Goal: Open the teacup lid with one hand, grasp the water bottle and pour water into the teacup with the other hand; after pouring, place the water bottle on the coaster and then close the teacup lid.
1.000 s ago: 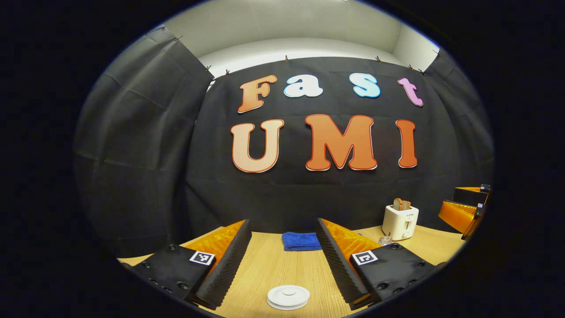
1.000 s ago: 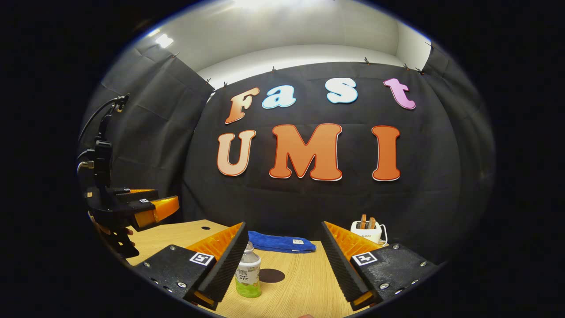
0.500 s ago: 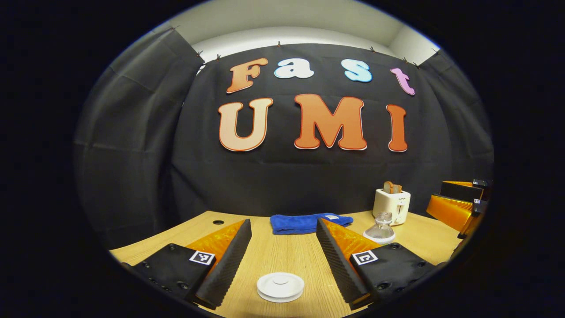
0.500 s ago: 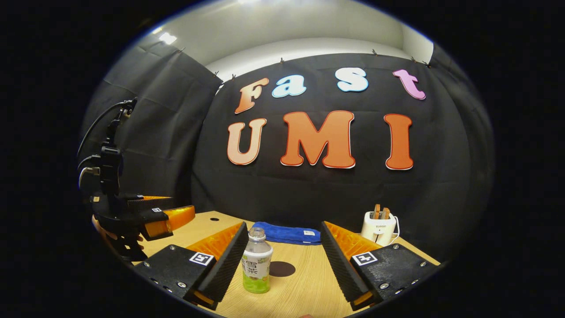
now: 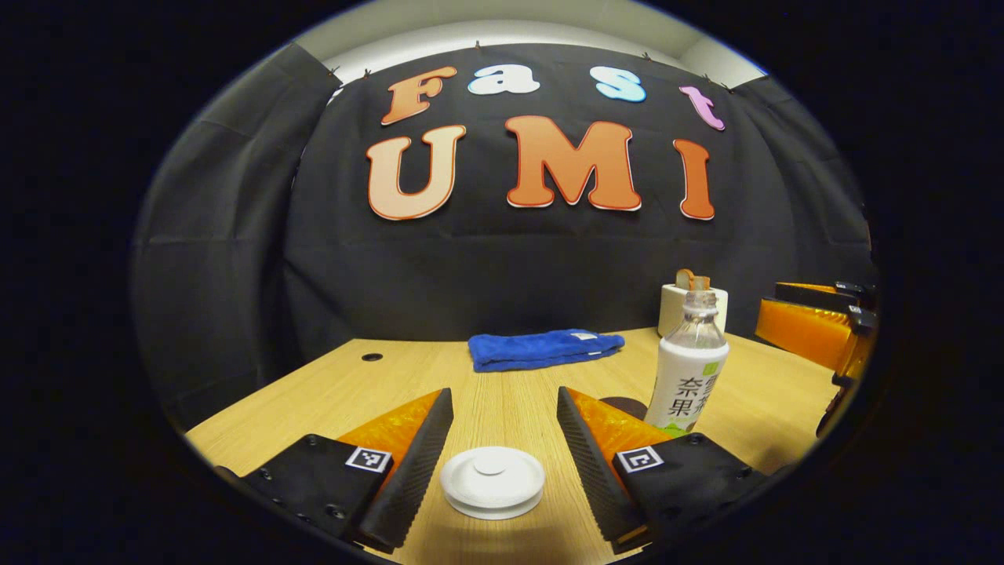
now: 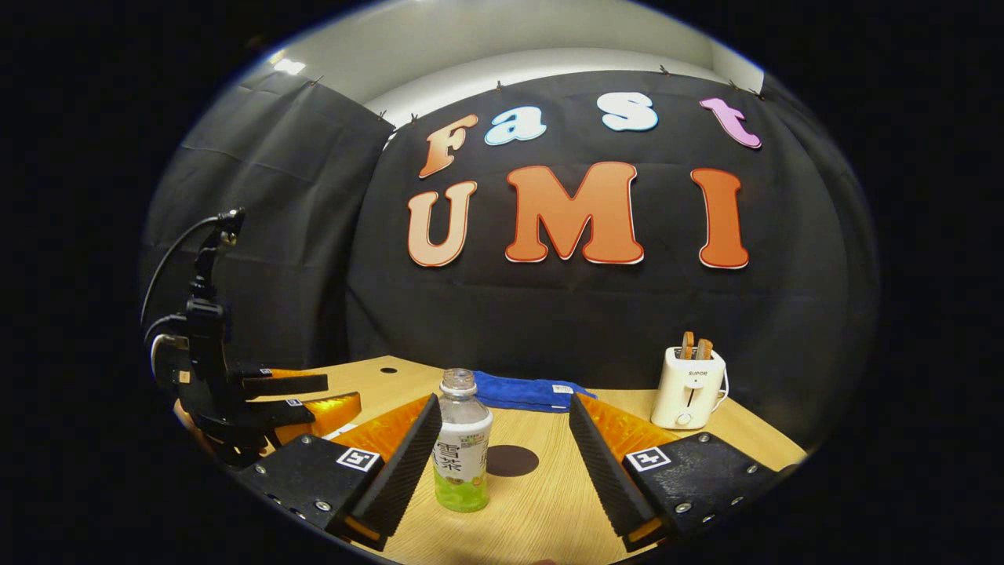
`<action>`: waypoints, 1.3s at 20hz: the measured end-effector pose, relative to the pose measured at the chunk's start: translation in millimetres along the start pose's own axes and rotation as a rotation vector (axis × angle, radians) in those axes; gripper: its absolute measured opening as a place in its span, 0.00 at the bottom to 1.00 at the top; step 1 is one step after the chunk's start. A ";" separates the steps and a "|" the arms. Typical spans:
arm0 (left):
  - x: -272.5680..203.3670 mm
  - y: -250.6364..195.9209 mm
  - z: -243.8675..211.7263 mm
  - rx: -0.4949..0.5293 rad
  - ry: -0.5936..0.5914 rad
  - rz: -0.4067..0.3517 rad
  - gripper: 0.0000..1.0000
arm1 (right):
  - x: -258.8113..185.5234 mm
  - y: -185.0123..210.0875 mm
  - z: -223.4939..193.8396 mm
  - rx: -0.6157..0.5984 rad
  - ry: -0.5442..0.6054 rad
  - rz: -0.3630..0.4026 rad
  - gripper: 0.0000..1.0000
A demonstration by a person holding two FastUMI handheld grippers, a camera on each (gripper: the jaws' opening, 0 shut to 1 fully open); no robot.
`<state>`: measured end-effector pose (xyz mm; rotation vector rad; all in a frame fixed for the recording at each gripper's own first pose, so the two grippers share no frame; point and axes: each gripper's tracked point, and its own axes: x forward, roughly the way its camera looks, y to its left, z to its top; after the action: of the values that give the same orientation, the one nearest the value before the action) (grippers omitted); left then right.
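A white teacup lid (image 5: 492, 481) with a small knob sits on its cup, low between the fingers of my left gripper (image 5: 503, 395), which is open and not touching it. The water bottle (image 6: 463, 455), clear with a white label and green liquid, stands upright on the table just inside the left finger of my open right gripper (image 6: 503, 402). The same bottle (image 5: 690, 369) rises right of my left gripper. A dark round coaster (image 6: 510, 461) lies just behind the bottle. The left gripper (image 6: 314, 396) hovers at the far left, and the right gripper (image 5: 773, 308) at the far right.
A folded blue towel (image 6: 525, 390) lies at the back of the wooden table (image 6: 541, 510). A white toaster (image 6: 690, 384) with bread slices stands at the back right. A small hole (image 5: 372, 357) marks the table's back left.
Both grippers have come down and forward over the table. The lid now sits deeper between the left fingers, and the bottle stands closer to the right gripper's gap.
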<state>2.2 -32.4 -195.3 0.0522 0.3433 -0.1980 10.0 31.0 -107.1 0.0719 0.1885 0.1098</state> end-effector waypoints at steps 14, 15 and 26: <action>26.4 8.5 -64.8 0.073 0.158 0.022 0.55 | 22.9 14.6 -33.4 -0.019 0.072 0.046 0.98; 25.5 9.9 -64.6 0.086 0.156 0.031 0.57 | 23.2 15.0 -34.5 -0.020 0.073 0.048 0.98; 22.8 25.4 -19.8 0.058 0.023 0.079 0.36 | 29.1 31.3 -49.9 -0.010 0.119 0.087 0.99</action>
<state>21.8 -10.1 -221.2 0.1248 0.3575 -0.1292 25.7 68.5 -158.8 0.0636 0.3038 0.2024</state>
